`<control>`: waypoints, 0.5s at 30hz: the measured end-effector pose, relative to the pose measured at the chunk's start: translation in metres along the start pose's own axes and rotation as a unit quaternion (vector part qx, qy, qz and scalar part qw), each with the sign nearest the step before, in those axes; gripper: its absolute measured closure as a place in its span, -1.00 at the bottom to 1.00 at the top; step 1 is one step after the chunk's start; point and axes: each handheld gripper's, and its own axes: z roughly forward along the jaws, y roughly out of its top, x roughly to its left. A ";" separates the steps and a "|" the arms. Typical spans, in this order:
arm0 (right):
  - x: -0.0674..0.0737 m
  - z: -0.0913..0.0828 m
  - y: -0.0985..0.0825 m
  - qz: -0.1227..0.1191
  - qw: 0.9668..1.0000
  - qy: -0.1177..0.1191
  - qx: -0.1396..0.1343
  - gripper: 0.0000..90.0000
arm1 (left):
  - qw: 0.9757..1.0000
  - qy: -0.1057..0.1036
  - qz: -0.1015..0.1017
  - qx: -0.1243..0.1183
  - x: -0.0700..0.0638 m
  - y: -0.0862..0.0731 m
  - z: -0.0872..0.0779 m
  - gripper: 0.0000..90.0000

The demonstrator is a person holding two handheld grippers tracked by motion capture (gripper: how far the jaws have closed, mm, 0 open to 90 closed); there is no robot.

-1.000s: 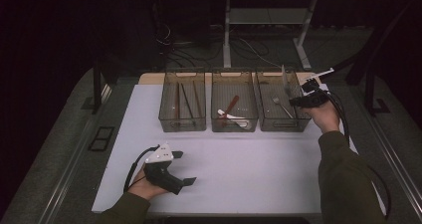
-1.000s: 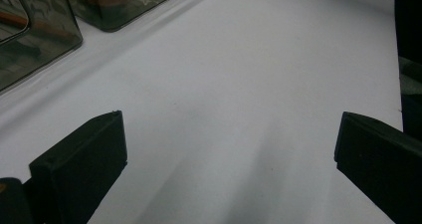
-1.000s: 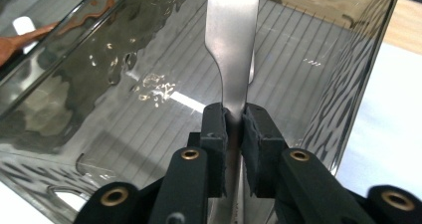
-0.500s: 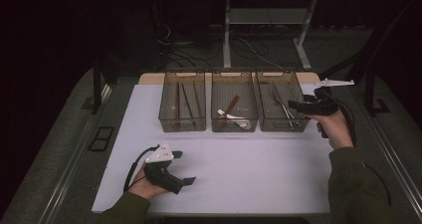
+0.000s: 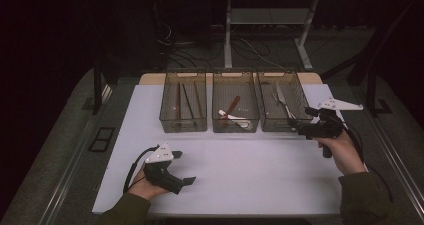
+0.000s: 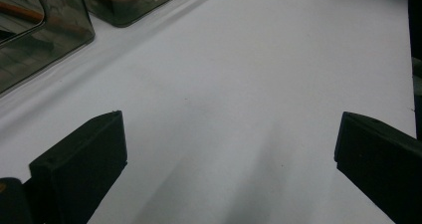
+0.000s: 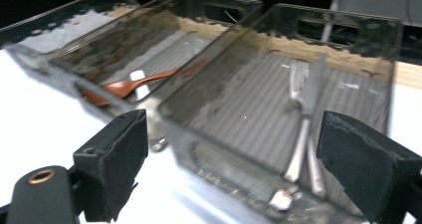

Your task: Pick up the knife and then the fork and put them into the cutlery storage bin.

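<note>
Three unlabelled bins (image 5: 235,112) — cutlery inside

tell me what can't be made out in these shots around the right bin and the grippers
- Silverware in the right bin: right gripper view blurs it and the tinted front wall covers the handle ends, so count is unclear.
- Right gripper: high view too small and dark to separate its jaws.
- Left gripper: frame edges cut off its jaws.

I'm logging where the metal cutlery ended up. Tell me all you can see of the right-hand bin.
The right-hand bin is a smoky, see-through plastic box with a ribbed floor and a slot handle in its far wall. It stands upright on the white table, last in a row of three, close beside the middle one. Metal cutlery, seemingly a fork and knife, lies lengthwise inside. Nothing grips it.
</note>
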 end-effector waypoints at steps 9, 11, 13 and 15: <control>0.025 -0.006 -0.026 -0.022 0.999 0.027 0.014 -0.71 | 1.000 0.003 0.002 0.004 0.000 0.000 0.000 -1.00; 0.031 -0.008 -0.032 -0.028 0.999 0.031 0.017 -0.71 | 1.000 0.003 0.002 0.003 -0.001 -0.001 0.000 -1.00; 0.036 -0.009 -0.038 -0.035 0.998 0.040 0.022 -0.71 | 1.000 0.003 0.003 0.003 -0.001 -0.001 -0.001 -1.00; 0.042 -0.010 -0.044 -0.040 0.998 0.046 0.029 -0.71 | 1.000 0.003 0.003 0.004 -0.001 -0.001 -0.001 -1.00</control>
